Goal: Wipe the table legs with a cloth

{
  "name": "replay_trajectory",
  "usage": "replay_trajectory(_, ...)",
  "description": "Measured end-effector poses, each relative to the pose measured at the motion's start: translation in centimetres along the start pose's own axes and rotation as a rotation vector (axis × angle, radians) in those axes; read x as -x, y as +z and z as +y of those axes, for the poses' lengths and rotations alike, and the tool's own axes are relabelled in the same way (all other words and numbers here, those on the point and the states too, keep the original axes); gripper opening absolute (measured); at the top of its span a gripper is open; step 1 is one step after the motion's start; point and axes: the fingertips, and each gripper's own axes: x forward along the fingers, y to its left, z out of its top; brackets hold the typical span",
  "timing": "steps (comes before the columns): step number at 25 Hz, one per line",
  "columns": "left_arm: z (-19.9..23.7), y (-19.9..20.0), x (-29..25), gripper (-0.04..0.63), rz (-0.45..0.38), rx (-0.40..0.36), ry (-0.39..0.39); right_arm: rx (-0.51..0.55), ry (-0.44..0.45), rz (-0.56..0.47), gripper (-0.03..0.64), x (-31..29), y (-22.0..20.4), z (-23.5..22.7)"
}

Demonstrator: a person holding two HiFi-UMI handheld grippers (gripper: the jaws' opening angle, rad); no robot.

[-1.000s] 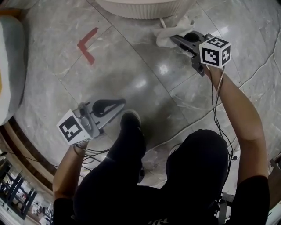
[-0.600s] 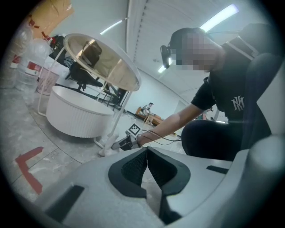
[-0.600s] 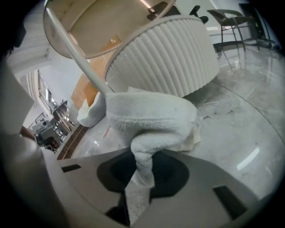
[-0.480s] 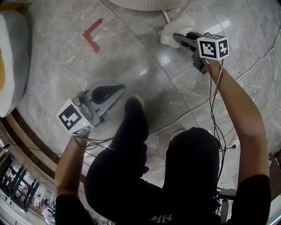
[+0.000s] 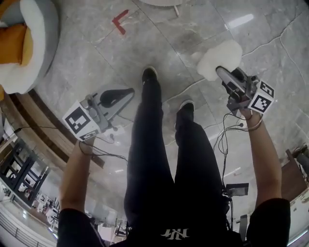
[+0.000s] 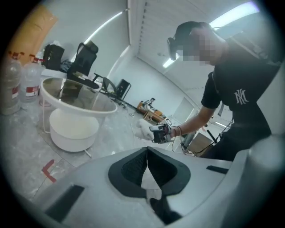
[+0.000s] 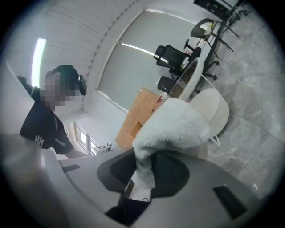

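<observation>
A fluffy white cloth (image 5: 219, 58) hangs from my right gripper (image 5: 220, 72), which is shut on it and held above the marble floor, away from the table. Only an edge of the table's white round base (image 5: 161, 2) shows at the top of the head view. In the right gripper view the cloth (image 7: 173, 122) bulges out between the jaws of that gripper (image 7: 147, 156), with the table base (image 7: 213, 109) beyond. My left gripper (image 5: 129, 91) is shut and holds nothing; its pads meet in the left gripper view (image 6: 147, 150), which shows the table base (image 6: 73, 129) far left.
The person's legs and shoes (image 5: 149, 75) stand between the grippers. A grey-and-white seat with an orange cushion (image 5: 24, 43) sits upper left. A red tape mark (image 5: 120, 21) lies on the floor. Cables (image 5: 227, 132) trail by the right leg. Bottles (image 6: 20, 80) stand left.
The person has risen and stepped back. The right gripper has carried the cloth away from the table base, down and to the right. The base has slid almost out of view.
</observation>
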Motion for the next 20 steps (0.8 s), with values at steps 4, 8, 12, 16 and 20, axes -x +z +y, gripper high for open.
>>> replay_trajectory(4, -9.6, 11.0, 4.3, 0.005, -0.053, -0.043, 0.009, 0.136, 0.027, -0.006, 0.072, 5.8, 6.7, 15.7)
replay_trajectory(8, -21.5, 21.3, 8.4, 0.005, -0.159, -0.042, 0.041, 0.328, 0.043, 0.098, 0.072, 10.4, 10.9, 31.2)
replay_trajectory(12, -32.2, 30.0, 11.6, 0.005, -0.243, -0.141, 0.080, 0.511, 0.046, 0.020, 0.074, 14.5, 17.3, 44.3)
replay_trajectory(16, -40.2, 34.7, 14.4, 0.005, -0.316, -0.253, 0.137, 0.660, 0.079, -0.140, 0.074, 17.7, 22.9, 55.5)
replay_trajectory(20, -44.4, 37.1, 16.8, 0.005, -0.373, -0.345, 0.189, 0.771, 0.147, -0.290, 0.074, 18.6, 26.3, 64.6)
